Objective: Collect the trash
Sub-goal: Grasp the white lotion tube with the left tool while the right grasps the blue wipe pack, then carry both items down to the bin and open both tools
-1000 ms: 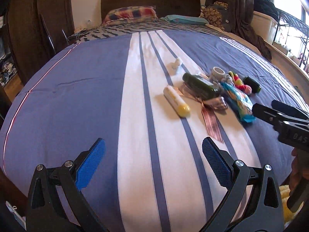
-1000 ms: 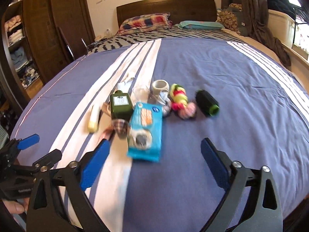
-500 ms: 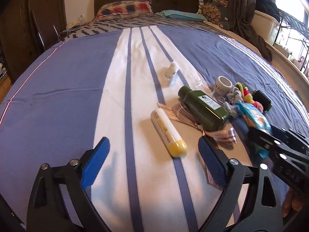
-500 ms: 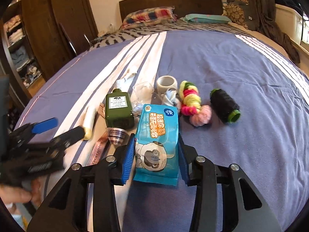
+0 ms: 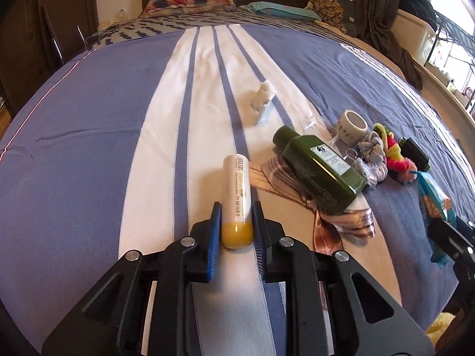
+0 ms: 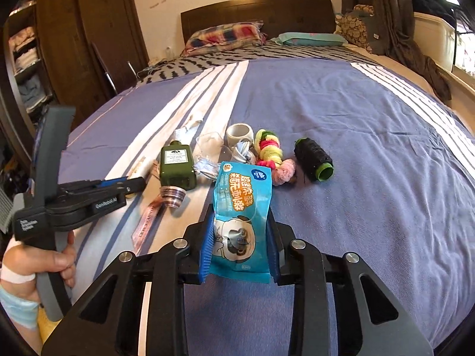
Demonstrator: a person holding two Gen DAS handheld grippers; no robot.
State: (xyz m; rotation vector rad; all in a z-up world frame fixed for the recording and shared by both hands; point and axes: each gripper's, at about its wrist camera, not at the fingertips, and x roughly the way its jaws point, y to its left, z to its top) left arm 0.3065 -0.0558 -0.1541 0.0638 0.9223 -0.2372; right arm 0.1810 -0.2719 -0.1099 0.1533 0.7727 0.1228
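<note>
My left gripper (image 5: 236,221) is shut on the yellow-capped end of a white tube (image 5: 237,190) lying on the striped bedspread (image 5: 118,148). My right gripper (image 6: 241,237) is shut on a blue snack packet (image 6: 243,207); the packet (image 5: 436,201) also shows at the right of the left wrist view. The left gripper (image 6: 118,187) appears side-on in the right wrist view. Beside them lie a dark green bottle (image 5: 320,166), a striped ribbon wrapper (image 5: 341,219), a crumpled white scrap (image 5: 262,96) and clear plastic (image 6: 209,142).
A white tape roll (image 6: 240,133), a coloured fluffy toy (image 6: 271,151), a black thread spool (image 6: 313,160) and a grey scrunchie (image 5: 371,154) lie on the bed. Pillows (image 6: 225,37) and headboard (image 6: 255,10) at the far end; wardrobe (image 6: 74,44) left.
Both grippers moved forward and down. The left closed from wide open onto the white tube's capped end. The right closed onto the blue packet.
</note>
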